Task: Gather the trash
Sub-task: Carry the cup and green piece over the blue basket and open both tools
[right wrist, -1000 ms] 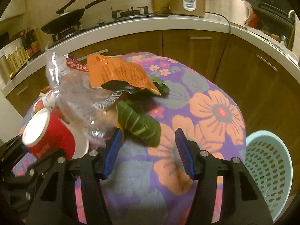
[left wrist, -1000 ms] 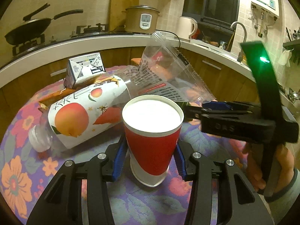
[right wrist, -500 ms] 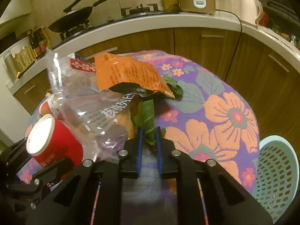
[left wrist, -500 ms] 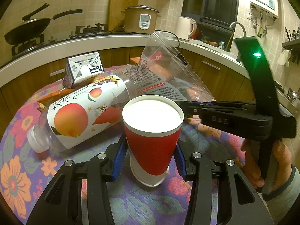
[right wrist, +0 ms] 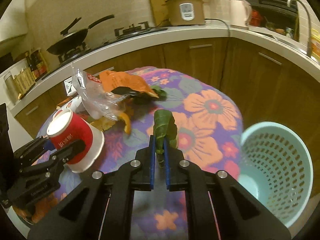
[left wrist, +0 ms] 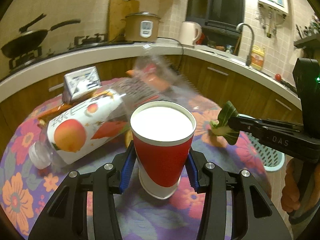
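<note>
My left tongs [left wrist: 159,161] are pinching a red paper cup [left wrist: 163,140], blue pads pressed against both of its sides, its white inside facing me and its base lifted off the flowered tablecloth [left wrist: 18,180]. My right tongs [right wrist: 159,156] are pressed together on a green vegetable leaf [right wrist: 165,129], which sticks up between the blue pads above the cloth; from the left camera the same leaf [left wrist: 227,121] shows at the tip of the right tongs [left wrist: 233,121], off to the right of the cup.

Just behind the cup, a plastic bottle with a peach label [left wrist: 80,130] lies on its side, cap toward the near left. Past it sit a small white carton [left wrist: 82,83], a crumpled clear plastic bag [right wrist: 96,98] and an orange wrapper [right wrist: 124,82], piled together near the far side of the table, with a strip of orange peel [right wrist: 126,123] and another green leaf [right wrist: 159,92] beside them.

To my right, beside the table and lower, stands a pale blue perforated basket [right wrist: 278,168]. Farthest off, the kitchen counter carries a wok [right wrist: 70,42], a rice cooker [right wrist: 185,10] and a kettle [right wrist: 239,12].
</note>
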`<state>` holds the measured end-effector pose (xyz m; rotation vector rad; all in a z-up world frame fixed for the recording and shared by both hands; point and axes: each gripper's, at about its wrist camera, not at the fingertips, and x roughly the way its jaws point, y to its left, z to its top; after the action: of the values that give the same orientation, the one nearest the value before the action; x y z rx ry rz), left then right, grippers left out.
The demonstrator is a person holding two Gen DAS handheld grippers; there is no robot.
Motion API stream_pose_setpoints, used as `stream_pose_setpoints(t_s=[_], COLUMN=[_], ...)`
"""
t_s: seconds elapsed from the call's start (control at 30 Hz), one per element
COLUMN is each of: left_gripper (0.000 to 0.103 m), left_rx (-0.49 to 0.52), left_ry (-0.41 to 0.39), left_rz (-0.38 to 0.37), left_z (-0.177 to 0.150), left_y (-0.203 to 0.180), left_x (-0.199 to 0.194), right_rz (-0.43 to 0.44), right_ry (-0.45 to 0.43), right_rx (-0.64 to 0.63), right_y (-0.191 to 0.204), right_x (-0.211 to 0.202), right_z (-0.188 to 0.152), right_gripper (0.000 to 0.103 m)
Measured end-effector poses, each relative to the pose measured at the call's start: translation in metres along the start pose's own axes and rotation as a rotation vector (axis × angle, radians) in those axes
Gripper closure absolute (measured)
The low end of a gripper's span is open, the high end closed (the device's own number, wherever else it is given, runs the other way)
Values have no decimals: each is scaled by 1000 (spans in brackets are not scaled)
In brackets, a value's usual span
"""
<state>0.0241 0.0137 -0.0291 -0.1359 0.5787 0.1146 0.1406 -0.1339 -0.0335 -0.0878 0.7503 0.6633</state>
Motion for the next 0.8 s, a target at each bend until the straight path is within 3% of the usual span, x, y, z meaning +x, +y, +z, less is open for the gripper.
stream_pose_setpoints(t_s=[0.57,0.8], left_gripper=[59,59], left_rx=[106,179], left_ry=[-22,55], left_rz=[-171,-230], left_z=[32,43], left_y=[-105,-172], left_x=[3,41], right_rz=[-152,-238], right_ry=[-83,-59], right_rx=[159,271], right_y=[-105,-165], right_x=[-71,-74], right_z=[-26,-47], right_gripper=[97,97])
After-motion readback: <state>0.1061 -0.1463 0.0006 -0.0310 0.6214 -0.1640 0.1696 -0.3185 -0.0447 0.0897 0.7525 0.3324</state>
